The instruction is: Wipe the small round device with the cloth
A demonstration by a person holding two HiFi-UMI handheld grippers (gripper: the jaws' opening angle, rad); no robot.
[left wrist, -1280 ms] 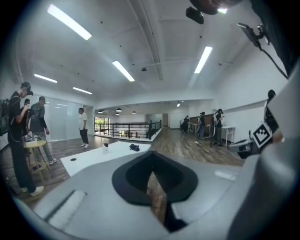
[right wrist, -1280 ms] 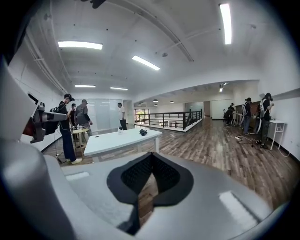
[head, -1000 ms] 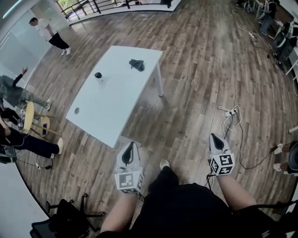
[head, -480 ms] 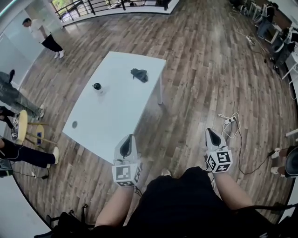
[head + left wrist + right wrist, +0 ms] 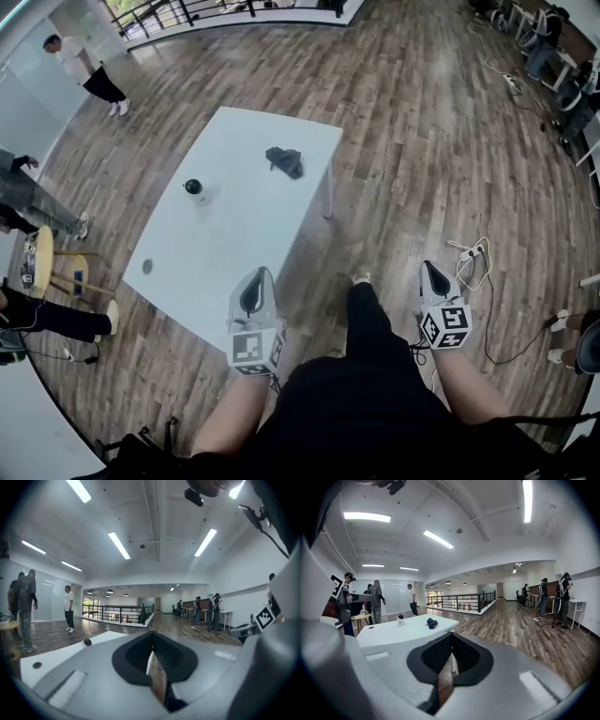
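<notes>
A small round device [image 5: 194,187], white with a black top, stands on the white table [image 5: 234,244] near its left edge. A dark crumpled cloth [image 5: 285,160] lies at the table's far right end. Both grippers are held low in front of the person, well short of both objects. My left gripper [image 5: 259,273] hangs over the table's near corner with its jaws pressed together and nothing held. My right gripper [image 5: 430,267] is over the wooden floor, shut and empty. The right gripper view shows the device [image 5: 400,618] and the cloth [image 5: 432,623] far ahead.
A small dark disc [image 5: 146,266] lies on the table's near left part. Cables and a power strip [image 5: 464,228] lie on the floor to the right. People [image 5: 89,75] stand at the left beside a round stool [image 5: 42,253]. A railing [image 5: 178,11] runs along the far side.
The person has stepped forward, one foot now ahead. Both grippers have come closer to the table, the left one reaching its near corner. Both stayed shut.
</notes>
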